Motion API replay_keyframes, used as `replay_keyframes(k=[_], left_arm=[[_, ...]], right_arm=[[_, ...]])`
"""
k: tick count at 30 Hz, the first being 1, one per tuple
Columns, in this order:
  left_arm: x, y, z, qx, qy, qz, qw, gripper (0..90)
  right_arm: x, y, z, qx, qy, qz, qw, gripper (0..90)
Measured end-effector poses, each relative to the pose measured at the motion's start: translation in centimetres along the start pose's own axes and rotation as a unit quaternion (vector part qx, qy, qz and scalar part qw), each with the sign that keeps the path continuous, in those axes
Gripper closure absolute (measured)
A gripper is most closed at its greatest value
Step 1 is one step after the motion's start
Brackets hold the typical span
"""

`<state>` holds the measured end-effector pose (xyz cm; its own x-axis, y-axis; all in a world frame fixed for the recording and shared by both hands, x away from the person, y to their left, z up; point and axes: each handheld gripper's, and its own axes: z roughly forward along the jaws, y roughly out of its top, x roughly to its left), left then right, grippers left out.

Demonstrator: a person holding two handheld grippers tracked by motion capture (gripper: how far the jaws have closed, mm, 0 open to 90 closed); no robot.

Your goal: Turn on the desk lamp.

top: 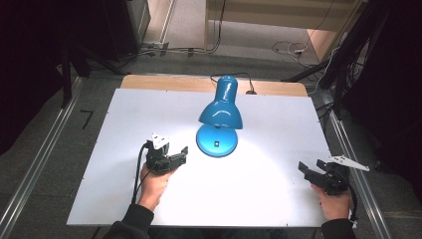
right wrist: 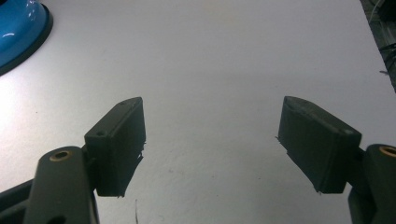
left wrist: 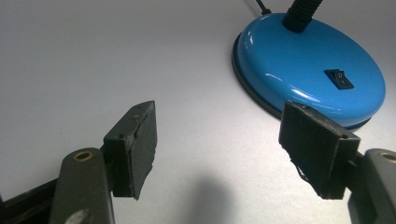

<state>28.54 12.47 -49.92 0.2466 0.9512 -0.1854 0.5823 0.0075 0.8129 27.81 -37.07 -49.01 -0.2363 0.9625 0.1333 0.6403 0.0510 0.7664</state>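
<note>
A blue desk lamp [top: 221, 112] stands lit near the middle of the white table, its round base [left wrist: 310, 65] carrying a black rocker switch [left wrist: 339, 79]. My left gripper [top: 175, 157] is open just left of the base, nothing between its jaws; in the left gripper view its right fingertip [left wrist: 317, 149] overlaps the base's near rim. My right gripper [top: 312, 167] stands open near the table's right front edge, well away from the lamp. The edge of the lamp base [right wrist: 18, 28] appears at the top left of the right gripper view.
The white table top [top: 124, 129] sits on a wooden board. The lamp's black cord [top: 234, 75] runs off the back edge. Metal rails flank the table on both sides, and cables lie on the floor behind.
</note>
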Motion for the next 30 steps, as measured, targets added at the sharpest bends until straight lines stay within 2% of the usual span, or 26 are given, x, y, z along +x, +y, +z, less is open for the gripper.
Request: replay_keyframes(k=[8, 14, 18, 30], left_arm=[[0.9, -0.5, -0.7, 0.003, 0.007, 0.008, 0.9999, 28.6], [1.8, -0.7, -1.9, 0.000, 0.013, 0.012, 0.9998, 27.9], [2.3, -1.2, -2.4, 0.004, 0.018, 0.014, 0.9997, 25.0], [4.1, -1.5, -3.8, -0.005, 0.033, -0.004, 0.9994, 23.3]], right_arm=[[-0.1, 0.0, -0.1, -0.002, 0.000, 0.003, 1.0000, 21.6], [-0.2, 0.0, -0.1, -0.003, 0.001, 0.002, 1.0000, 21.6], [-0.1, 0.0, -0.1, -0.002, 0.001, 0.002, 1.0000, 21.6], [-0.2, 0.0, -0.1, -0.001, 0.002, 0.005, 1.0000, 21.6]])
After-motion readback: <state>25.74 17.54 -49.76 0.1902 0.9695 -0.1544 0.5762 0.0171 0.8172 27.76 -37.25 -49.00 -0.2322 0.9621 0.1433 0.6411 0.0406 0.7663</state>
